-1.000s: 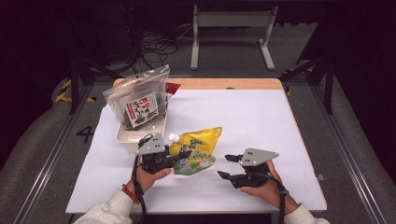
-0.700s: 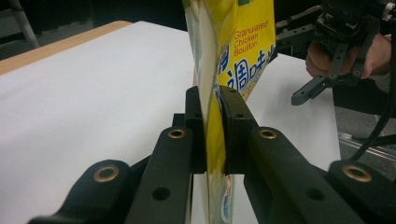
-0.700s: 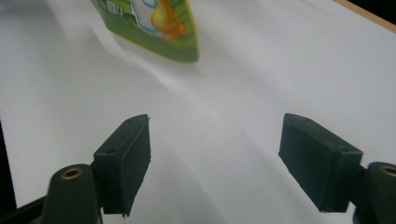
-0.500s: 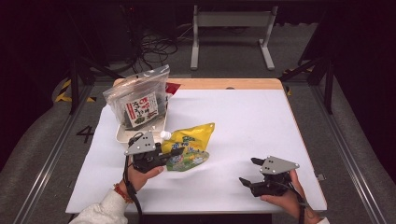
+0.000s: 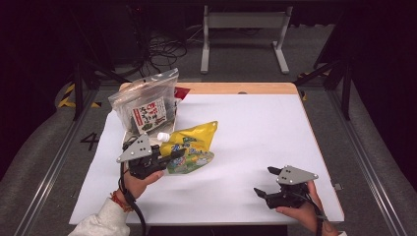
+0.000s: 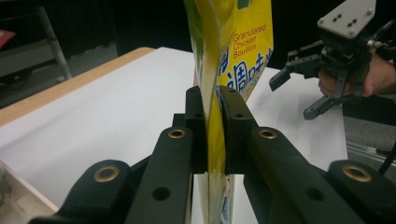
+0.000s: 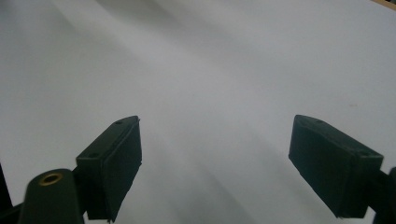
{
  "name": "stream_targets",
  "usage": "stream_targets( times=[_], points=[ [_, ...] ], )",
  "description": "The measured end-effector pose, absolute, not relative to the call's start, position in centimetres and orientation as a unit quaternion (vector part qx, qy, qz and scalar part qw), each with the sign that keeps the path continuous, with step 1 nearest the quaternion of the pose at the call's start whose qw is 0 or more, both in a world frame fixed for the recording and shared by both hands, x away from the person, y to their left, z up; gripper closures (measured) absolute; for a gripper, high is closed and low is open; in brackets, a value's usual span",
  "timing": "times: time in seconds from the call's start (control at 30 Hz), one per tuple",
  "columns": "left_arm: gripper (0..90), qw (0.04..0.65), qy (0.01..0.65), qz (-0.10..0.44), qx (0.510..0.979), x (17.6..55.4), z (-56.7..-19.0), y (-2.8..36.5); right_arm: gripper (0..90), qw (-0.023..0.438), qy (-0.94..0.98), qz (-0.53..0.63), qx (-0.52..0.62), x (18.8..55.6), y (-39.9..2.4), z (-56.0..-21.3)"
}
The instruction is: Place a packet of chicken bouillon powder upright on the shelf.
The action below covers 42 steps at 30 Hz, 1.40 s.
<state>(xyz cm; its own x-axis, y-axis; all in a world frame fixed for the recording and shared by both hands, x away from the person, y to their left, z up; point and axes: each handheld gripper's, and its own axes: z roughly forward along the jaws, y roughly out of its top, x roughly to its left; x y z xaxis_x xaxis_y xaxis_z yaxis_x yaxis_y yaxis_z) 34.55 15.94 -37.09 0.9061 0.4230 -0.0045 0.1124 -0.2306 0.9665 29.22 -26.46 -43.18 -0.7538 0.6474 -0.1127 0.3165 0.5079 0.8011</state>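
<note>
The right gripper (image 5: 263, 190) has let go and pulled away, its jaws just spread wide with nothing between them. The left gripper (image 5: 173, 156) alone pinches the yellow pouch (image 5: 194, 147), lifting it.

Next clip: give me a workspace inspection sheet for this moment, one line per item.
Surface: white table, wooden far edge.
Job's things: yellow chicken bouillon pouch, white cap, lifted at one edge.
Clutter: clear seaweed snack bag at the far left; red item behind it.
Grippers: left gripper shut on the pouch; right gripper open, nothing between its jaws, which have just been opening.
Cables: black cable trails from the left gripper.
Surroundings: dark floor, metal stand.
</note>
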Motion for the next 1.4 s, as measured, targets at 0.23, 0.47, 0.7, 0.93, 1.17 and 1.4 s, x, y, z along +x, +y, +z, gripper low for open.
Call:
stream_targets(
  times=[0.23,0.47,0.7,0.93,1.17,1.4],
  points=[
    [84.0,0.600,0.176,0.151,0.766,34.7,-36.2,17.2,16.9,0.202,0.845,0.405,0.284,29.2,-26.2,-43.3],
    [84.0,0.615,0.188,0.175,0.746,34.9,-35.0,19.0,16.8,0.202,0.843,0.405,0.290,29.3,-26.4,-43.4],
    [84.0,0.611,0.186,0.211,0.740,35.5,-34.1,20.9,17.6,0.202,0.841,0.409,0.292,29.2,-26.4,-43.4],
    [84.0,0.592,0.201,0.239,0.743,36.9,-34.2,22.7,17.9,0.196,0.845,0.404,0.291,29.4,-26.0,-43.8],
    [84.0,0.579,0.206,0.239,0.752,37.9,-35.1,23.8,18.0,0.195,0.847,0.401,0.290,29.3,-26.0,-43.9],
    [84.1,0.571,0.205,0.230,0.761,38.4,-35.6,25.2,18.0,0.196,0.848,0.399,0.289,29.2,-26.1,-43.9]
  ],
)
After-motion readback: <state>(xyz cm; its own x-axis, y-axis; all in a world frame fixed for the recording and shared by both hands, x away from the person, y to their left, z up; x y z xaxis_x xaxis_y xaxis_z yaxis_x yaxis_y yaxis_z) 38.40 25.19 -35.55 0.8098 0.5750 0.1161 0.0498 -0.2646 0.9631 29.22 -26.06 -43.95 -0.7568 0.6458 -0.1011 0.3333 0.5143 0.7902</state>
